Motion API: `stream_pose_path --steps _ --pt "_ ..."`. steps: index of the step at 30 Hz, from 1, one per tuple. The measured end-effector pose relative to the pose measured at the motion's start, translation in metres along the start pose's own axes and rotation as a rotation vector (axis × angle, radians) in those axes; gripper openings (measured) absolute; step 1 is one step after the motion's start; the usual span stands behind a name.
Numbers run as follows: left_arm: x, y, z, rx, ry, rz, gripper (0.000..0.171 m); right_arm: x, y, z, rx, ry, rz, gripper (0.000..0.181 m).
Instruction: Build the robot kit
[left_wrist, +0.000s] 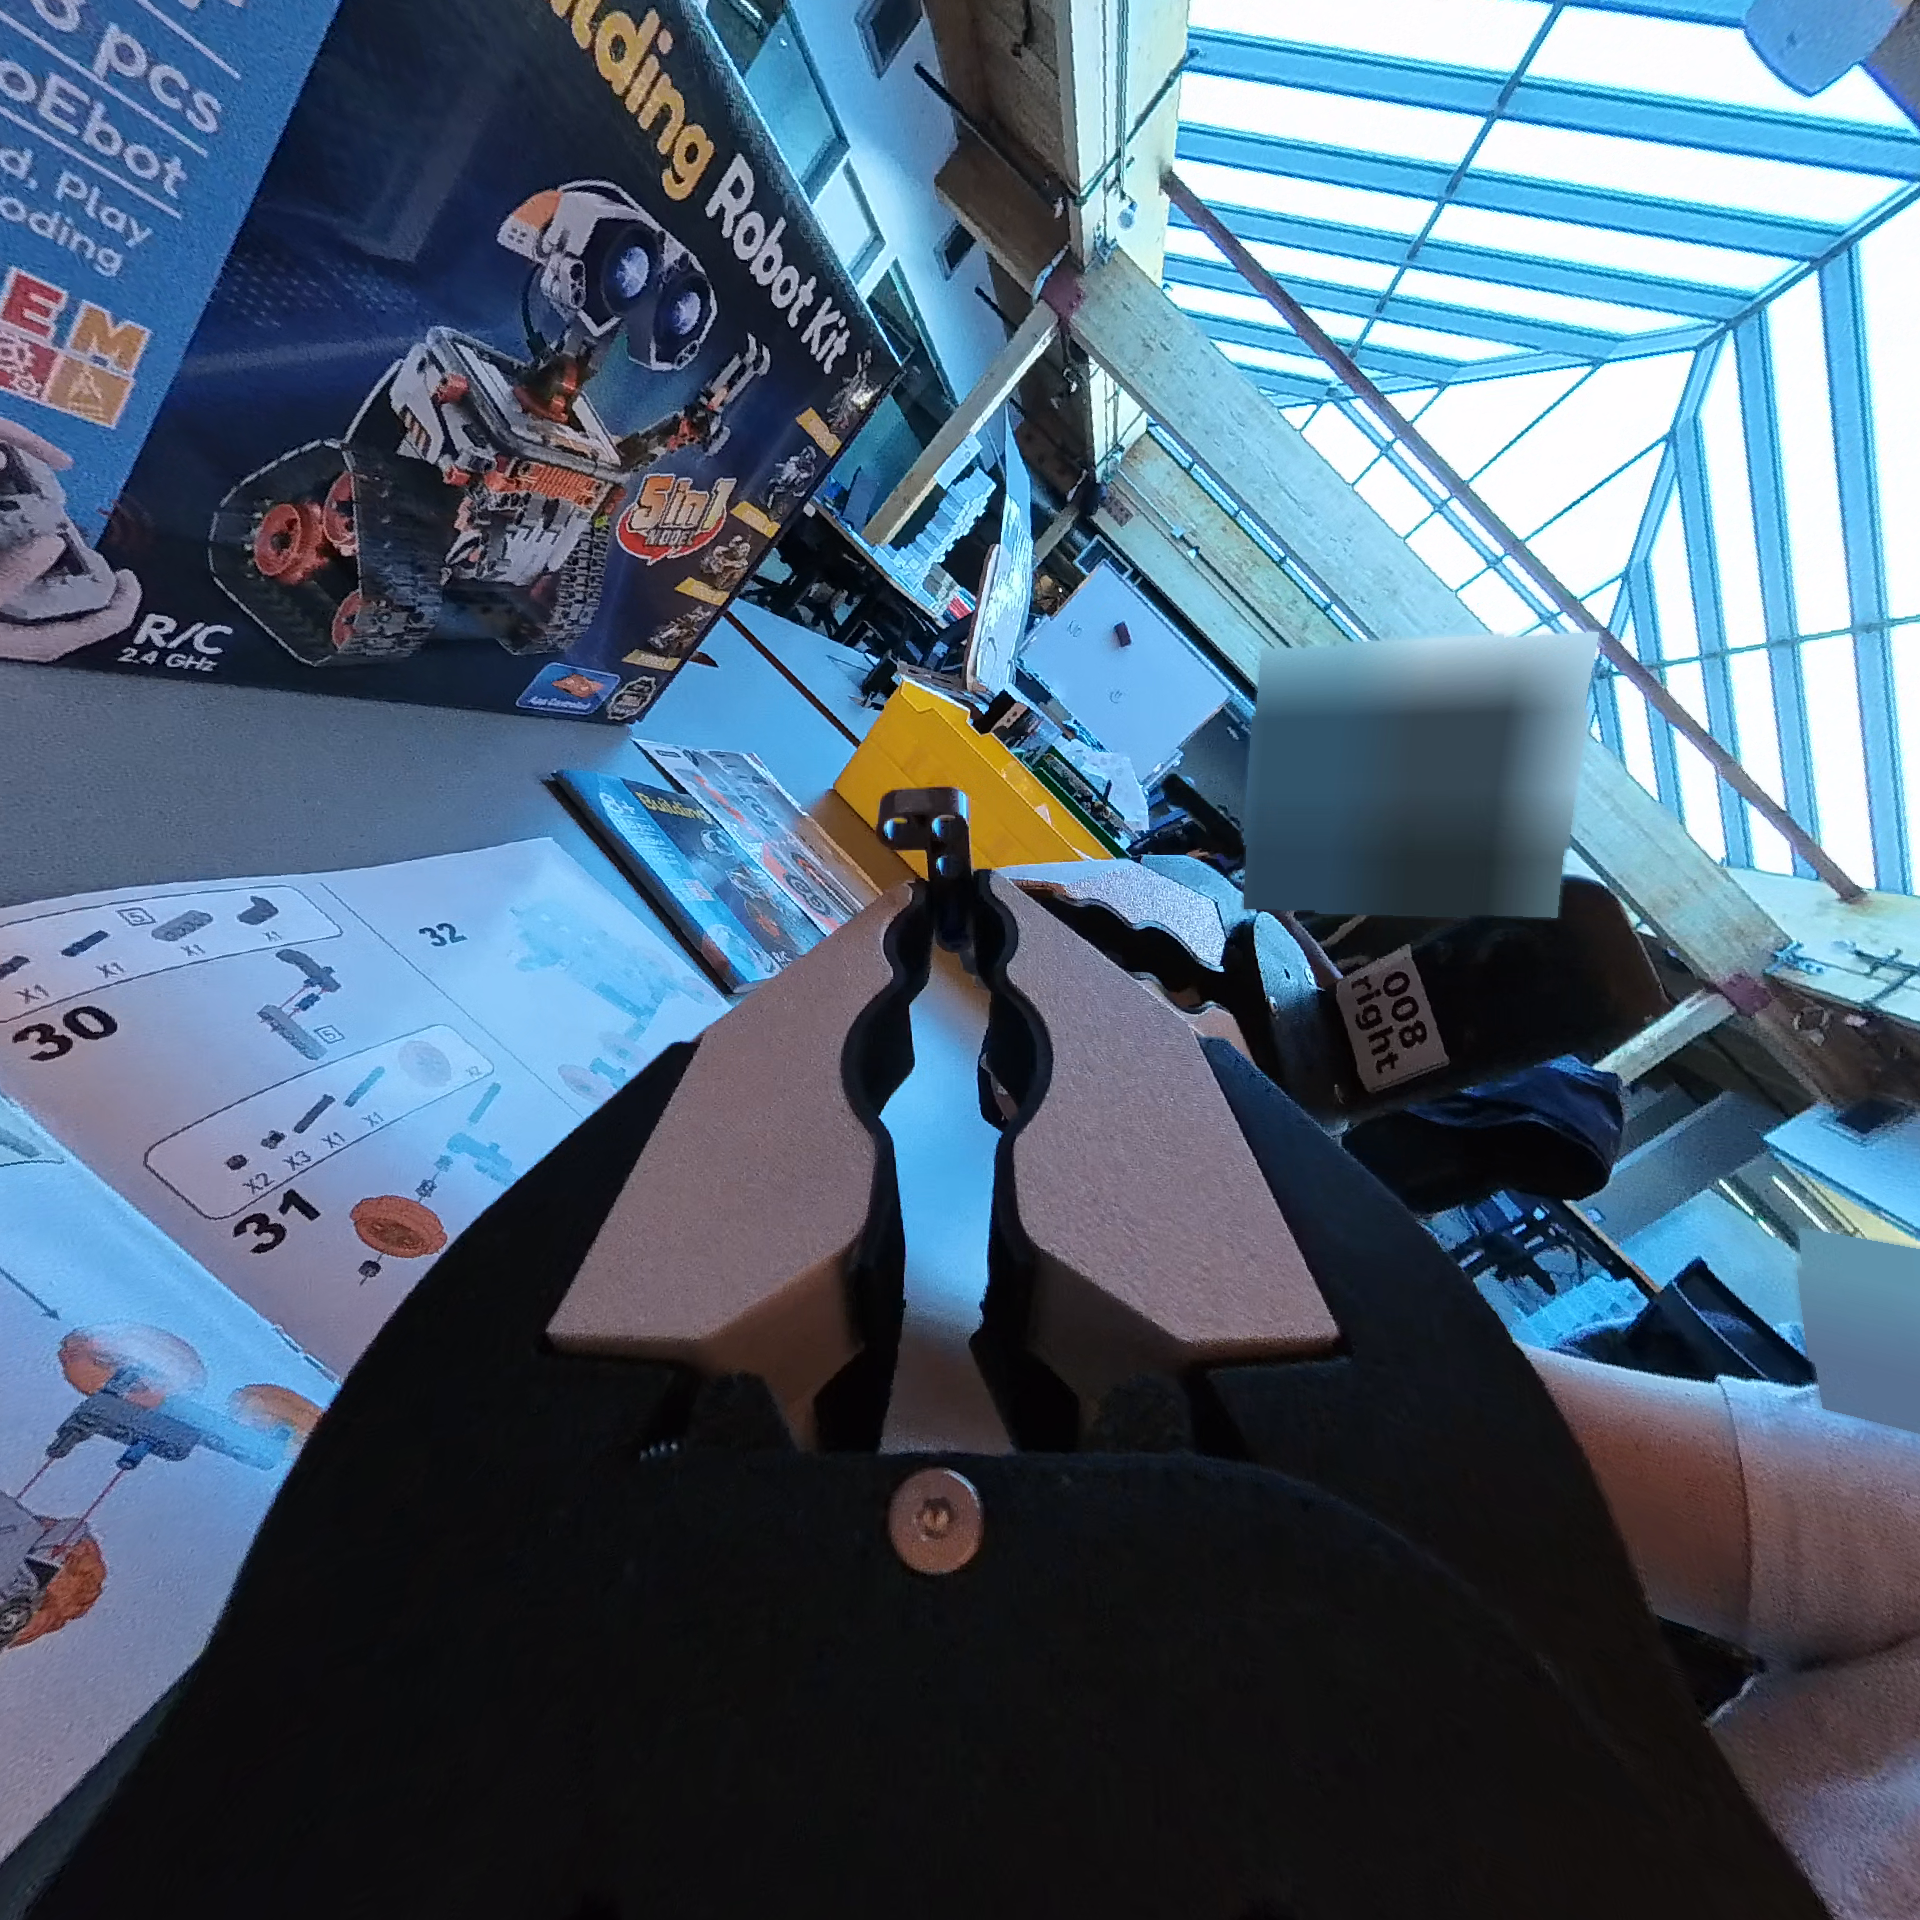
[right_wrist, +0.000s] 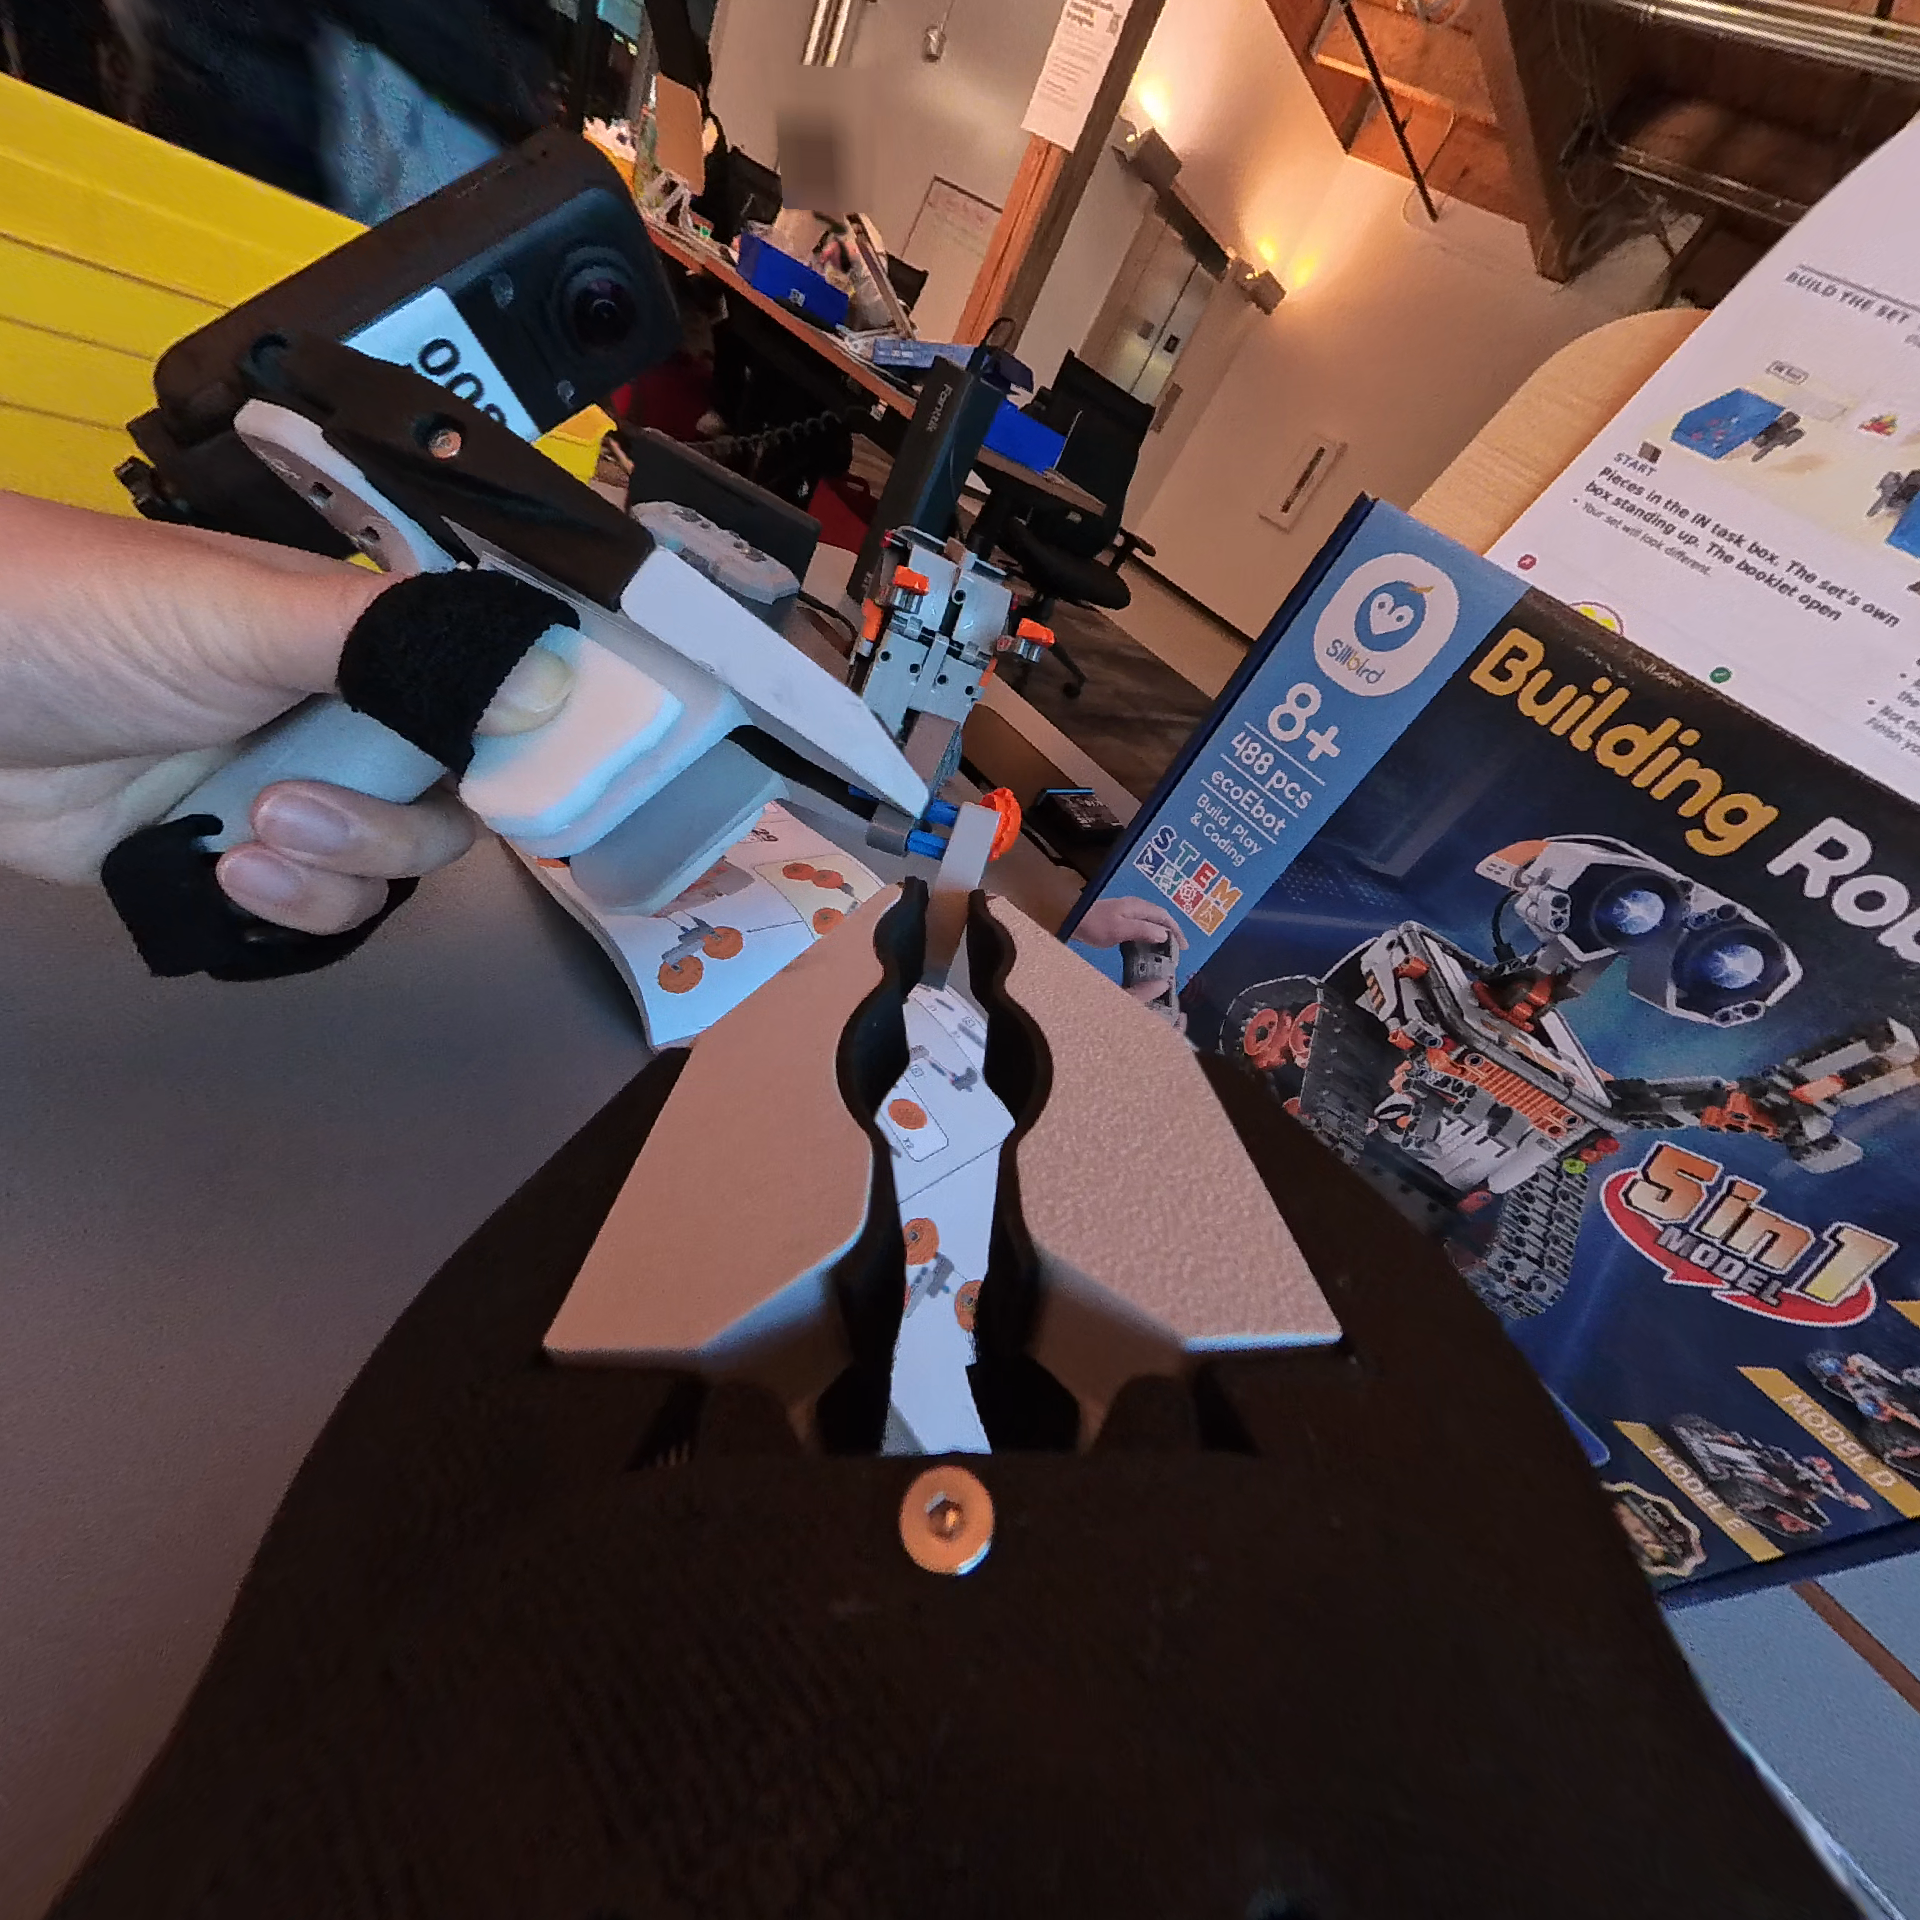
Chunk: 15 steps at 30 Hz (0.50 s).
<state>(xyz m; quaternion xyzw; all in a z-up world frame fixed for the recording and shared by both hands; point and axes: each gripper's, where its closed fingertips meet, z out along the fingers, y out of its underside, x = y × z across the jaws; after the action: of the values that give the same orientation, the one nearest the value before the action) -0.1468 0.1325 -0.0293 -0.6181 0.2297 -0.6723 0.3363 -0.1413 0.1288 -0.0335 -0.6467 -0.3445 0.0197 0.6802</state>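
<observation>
Left gripper (left_wrist: 948, 896) on dark piece (left_wrist: 928, 831) (printed kit box (left_wrist: 447, 343) behind)

Bright glass roof (left_wrist: 1558, 208), timber beams (left_wrist: 1299, 520), grey table (right_wrist: 260, 1091), distant office chairs (right_wrist: 1081, 561).

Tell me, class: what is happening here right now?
A person holds a gripper in each hand above an open instruction booklet. The left gripper is shut on a small dark grey building piece. The right gripper is shut on a pale flat piece with an orange part. The two tips nearly meet. The kit box stands behind.
</observation>
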Motion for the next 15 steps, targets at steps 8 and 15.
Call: stream_pose_path --steps 8,15 --pt "-0.0008 0.0002 0.0016 0.005 -0.009 0.004 0.004 0.0021 0.0017 0.001 -0.005 0.016 0.06 0.006" --pt "-0.0023 -0.0004 0.0023 0.016 -0.042 0.039 0.004 0.0033 0.003 0.0037 -0.011 0.039 0.043 0.006"
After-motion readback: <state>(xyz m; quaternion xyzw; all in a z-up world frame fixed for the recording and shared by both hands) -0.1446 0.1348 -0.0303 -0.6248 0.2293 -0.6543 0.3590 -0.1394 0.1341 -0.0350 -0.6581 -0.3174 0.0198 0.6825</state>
